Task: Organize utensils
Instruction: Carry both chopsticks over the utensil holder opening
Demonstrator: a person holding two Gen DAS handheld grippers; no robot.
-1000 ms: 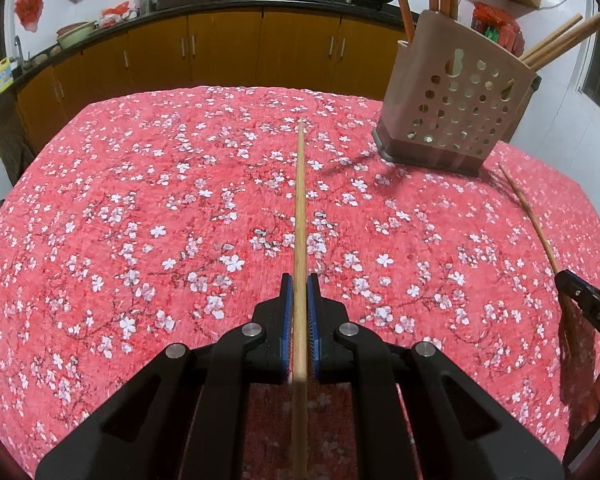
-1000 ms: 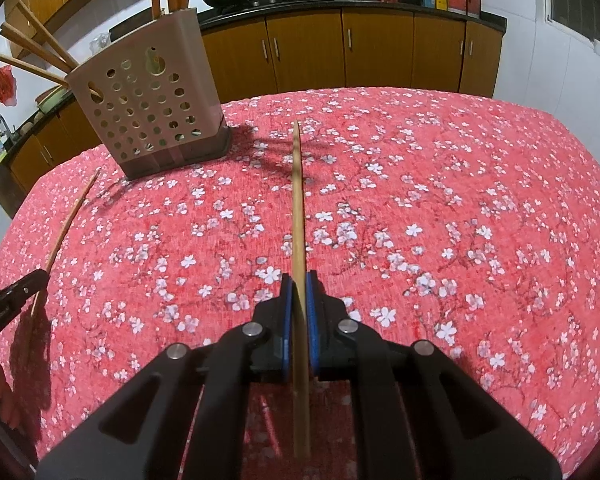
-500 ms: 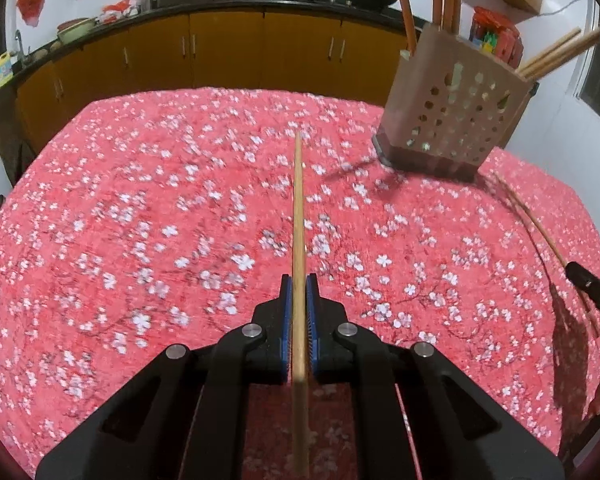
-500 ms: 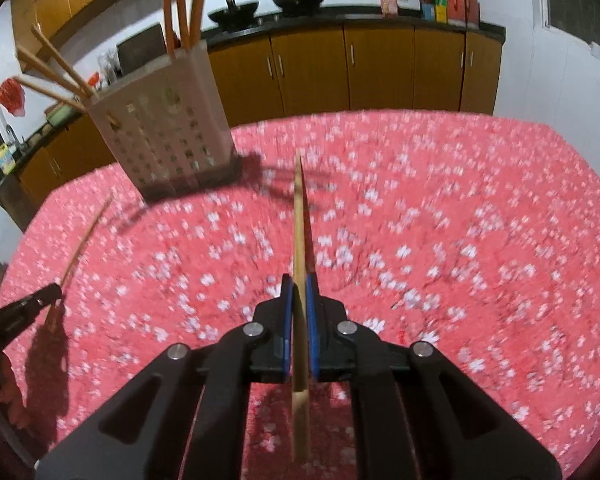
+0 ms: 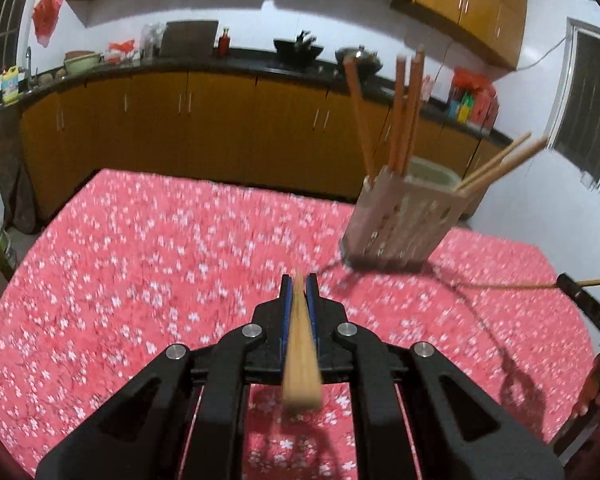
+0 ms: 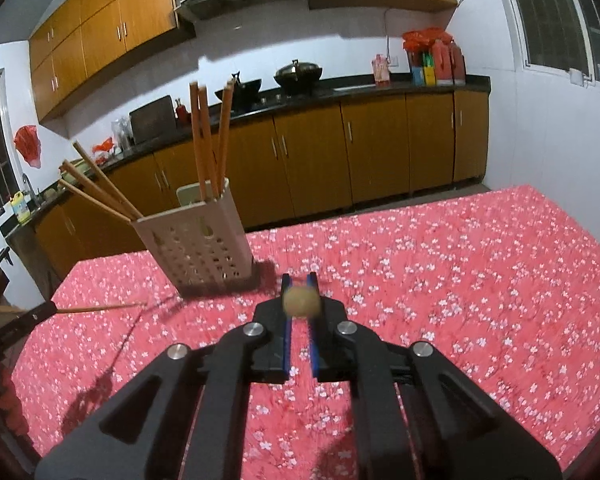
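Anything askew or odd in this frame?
Nothing spilled or damaged. The holder stands upright on the tablecloth, its chopsticks leaning apart in two bunches. Each gripper, left and right, clamps one chopstick.

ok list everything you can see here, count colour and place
utensil holder: one, beige, perforated, on the table's far left part in the right wrist view
reddish chopsticks: three, orange-brown, upright in the holder
pale chopsticks: about three, light wood, leaning out of the holder's side
tablecloth: one, red with white blossoms, covering the table
woks: two, black, on the far counter
cabinets: orange-brown, under and above the counter
bottles and bags: several, mostly red, at the counter's right end
left gripper: black, blue pads, shut on one pale chopstick
right gripper: black, blue pads, shut on one pale chopstick, seen end-on
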